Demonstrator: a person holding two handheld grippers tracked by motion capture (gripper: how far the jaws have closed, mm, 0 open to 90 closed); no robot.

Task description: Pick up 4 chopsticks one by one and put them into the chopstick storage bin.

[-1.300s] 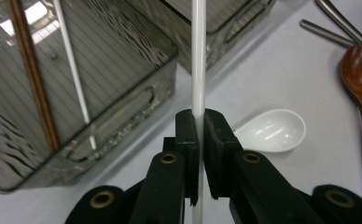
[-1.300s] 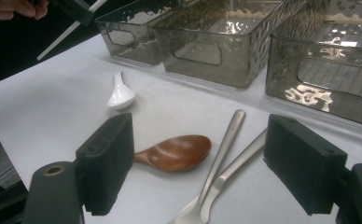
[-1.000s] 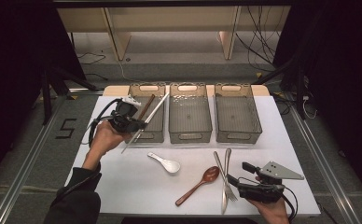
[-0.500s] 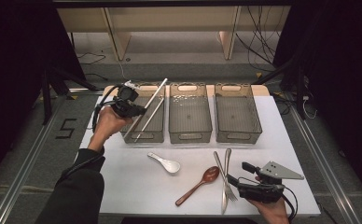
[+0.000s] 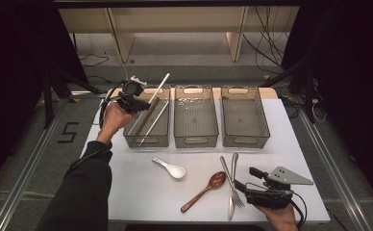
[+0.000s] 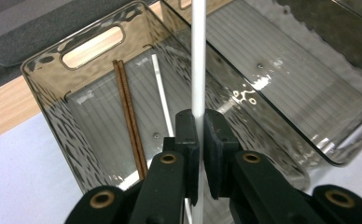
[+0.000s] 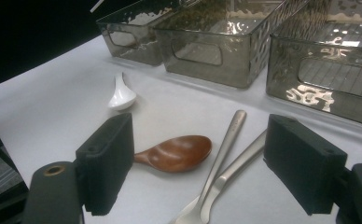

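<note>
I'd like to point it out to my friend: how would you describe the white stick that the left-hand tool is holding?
Find the three clear bins at the table's far edge and take the left bin. Over it the left gripper pinches a white chopstick, tilted up. Its white twin and a brown pair lie flat inside; this one alone is held in the air.

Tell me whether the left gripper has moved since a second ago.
Yes. The left gripper, clamping the white chopstick, shifted toward the far end of the left bin.

Light is shining down from above on the white table (image 5: 141,192), while the room around it is staying dark. Bright spots are glinting on the clear bins (image 7: 309,88). The high view is looking a little soft.
</note>
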